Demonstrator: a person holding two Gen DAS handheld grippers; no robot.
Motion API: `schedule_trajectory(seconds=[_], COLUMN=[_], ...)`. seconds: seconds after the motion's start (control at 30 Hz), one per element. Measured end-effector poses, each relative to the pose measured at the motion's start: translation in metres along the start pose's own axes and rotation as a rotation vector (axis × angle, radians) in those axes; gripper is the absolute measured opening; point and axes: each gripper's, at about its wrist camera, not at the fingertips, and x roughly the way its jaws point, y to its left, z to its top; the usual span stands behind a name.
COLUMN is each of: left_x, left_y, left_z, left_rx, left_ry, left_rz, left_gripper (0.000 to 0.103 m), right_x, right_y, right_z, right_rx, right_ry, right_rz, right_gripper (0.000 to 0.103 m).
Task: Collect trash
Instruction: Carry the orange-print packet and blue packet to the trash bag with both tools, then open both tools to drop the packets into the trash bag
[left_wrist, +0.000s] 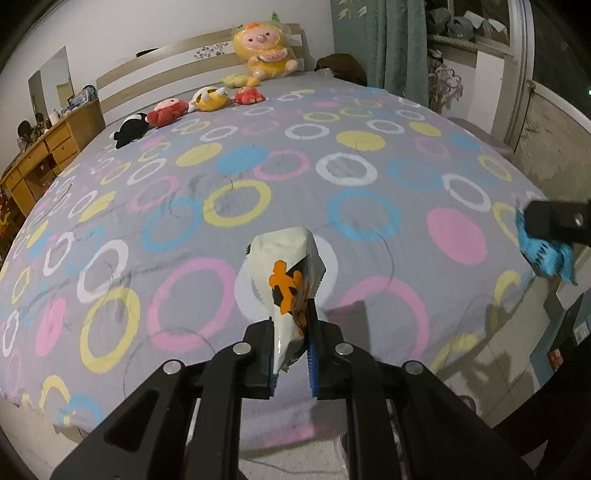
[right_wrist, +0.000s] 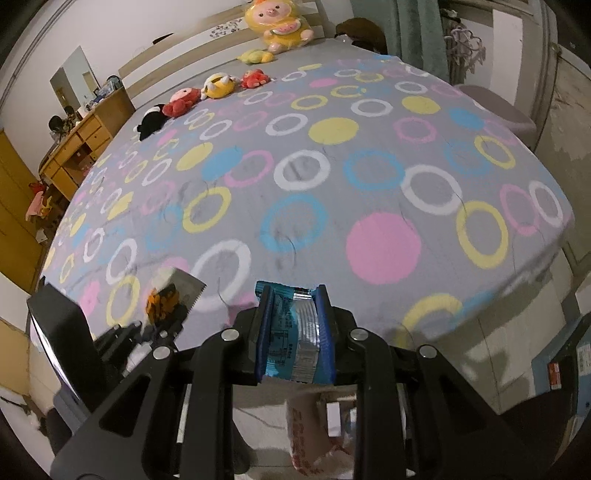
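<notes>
Wrappers risk slipping: left gripper (left_wrist: 291, 354) pinches only the white wrapper (left_wrist: 284, 280) tail at lower centre, while right gripper (right_wrist: 295, 332) clamps the blue wrapper (right_wrist: 291, 332).

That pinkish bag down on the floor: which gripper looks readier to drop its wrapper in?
Probably the right gripper: its blue wrapper hangs nearly above the pink bag. The left gripper, holding the white wrapper, shows no bag.

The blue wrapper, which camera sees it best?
The right wrist view. There the blue wrapper fills the middle, clamped between the right gripper fingers, its silver side and print showing. The left wrist view catches it only small and blurred at the right edge.
</notes>
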Motion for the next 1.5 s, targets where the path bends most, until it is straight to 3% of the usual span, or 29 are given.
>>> schedule_trajectory(seconds=[0.63,1.07,1.5], left_x=[0.006,0.036,0.079], left_y=[-0.051,-0.094,-0.13], left_z=[-0.074,-0.122,-0.17], left_rx=[0.097,0.208,0.354], left_ry=[0.142,0.269,0.396], left_rz=[-0.049,-0.12,-0.122], left_gripper=[0.013,0.013,0.013], right_x=[0.025,0.065,0.121], right_y=[-0.045,-0.076,-0.103], right_z=[-0.1,-0.15,-0.185], right_rx=[0.027,0.059,0.118], right_ry=[0.088,0.188,0.337], right_rz=[-0.09,-0.148,-0.156], right_gripper=[0.022,0.022,0.023])
